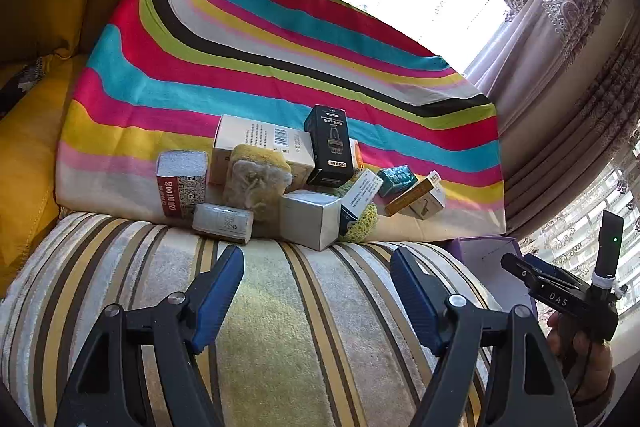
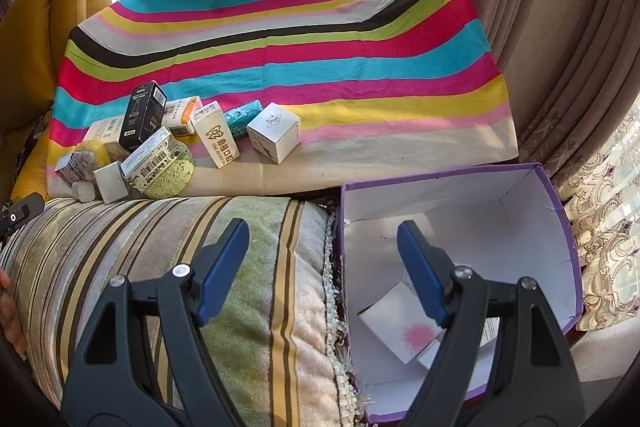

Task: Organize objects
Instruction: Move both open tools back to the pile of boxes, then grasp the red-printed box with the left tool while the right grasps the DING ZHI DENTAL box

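Both claws stand open and empty: the left claw [image 1: 316,287] hovers over the striped cushion [image 1: 256,327], the pile of boxes [image 1: 280,179] just ahead of it; the right claw [image 2: 324,267] hangs over the rim of the purple bin [image 2: 560,227], a white box [image 2: 396,323] lying inside below its right finger. A drop seems done, I judge; next, the left claw must reach forward and close on the grey box [image 1: 308,219] nearest its tips.

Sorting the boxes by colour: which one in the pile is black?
The tall black box, standing upright at the back of the pile on the striped cloth; the other boxes are white, silver, cream or teal.
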A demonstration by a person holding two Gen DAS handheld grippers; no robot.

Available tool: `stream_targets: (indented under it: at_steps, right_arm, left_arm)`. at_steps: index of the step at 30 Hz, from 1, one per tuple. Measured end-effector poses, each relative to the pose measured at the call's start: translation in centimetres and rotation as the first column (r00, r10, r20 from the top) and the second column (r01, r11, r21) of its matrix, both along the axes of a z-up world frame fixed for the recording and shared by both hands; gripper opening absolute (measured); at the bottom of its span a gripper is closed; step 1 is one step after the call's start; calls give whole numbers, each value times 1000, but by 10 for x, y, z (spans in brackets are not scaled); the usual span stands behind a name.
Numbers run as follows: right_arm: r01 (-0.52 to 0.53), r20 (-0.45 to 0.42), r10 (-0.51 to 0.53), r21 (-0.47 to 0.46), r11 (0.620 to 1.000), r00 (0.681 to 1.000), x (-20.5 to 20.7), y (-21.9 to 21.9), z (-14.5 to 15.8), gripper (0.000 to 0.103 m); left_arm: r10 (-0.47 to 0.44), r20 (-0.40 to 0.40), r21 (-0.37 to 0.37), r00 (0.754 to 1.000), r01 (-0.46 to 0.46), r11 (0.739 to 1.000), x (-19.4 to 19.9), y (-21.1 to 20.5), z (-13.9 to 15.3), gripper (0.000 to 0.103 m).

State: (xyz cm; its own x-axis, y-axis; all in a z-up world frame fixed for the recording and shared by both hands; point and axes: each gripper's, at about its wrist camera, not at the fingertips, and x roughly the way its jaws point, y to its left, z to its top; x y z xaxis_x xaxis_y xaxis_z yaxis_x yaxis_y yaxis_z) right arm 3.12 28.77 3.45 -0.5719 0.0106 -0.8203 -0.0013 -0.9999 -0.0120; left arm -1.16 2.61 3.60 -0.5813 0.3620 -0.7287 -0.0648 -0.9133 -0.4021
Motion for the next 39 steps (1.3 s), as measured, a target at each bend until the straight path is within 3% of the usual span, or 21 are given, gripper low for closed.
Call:
stream_targets:
  at_steps: [14,24,36,39]
  right_arm:
    - [-193,28,193,1,981,981,-38,-44,-13,79]
    - [-252,47,252,-2,968,967,-71,-62,-25,79]
    - [-313,51,312,28,949,949,-105,-84,-36,76]
    - [-322,52,321,27,946,946,-110,-86,-39,72]
  left_arm:
    - [103,71,-60,992,-98,993,-27,-40,-16,77]
    - [188,144,-143,972,-168,975,-60,-53,-33,77]
    - [216,165,-198,962,-182,963,-83,-53,-44,76]
    - [213,174,-199,961,-177,964,-87,-53,-47,68]
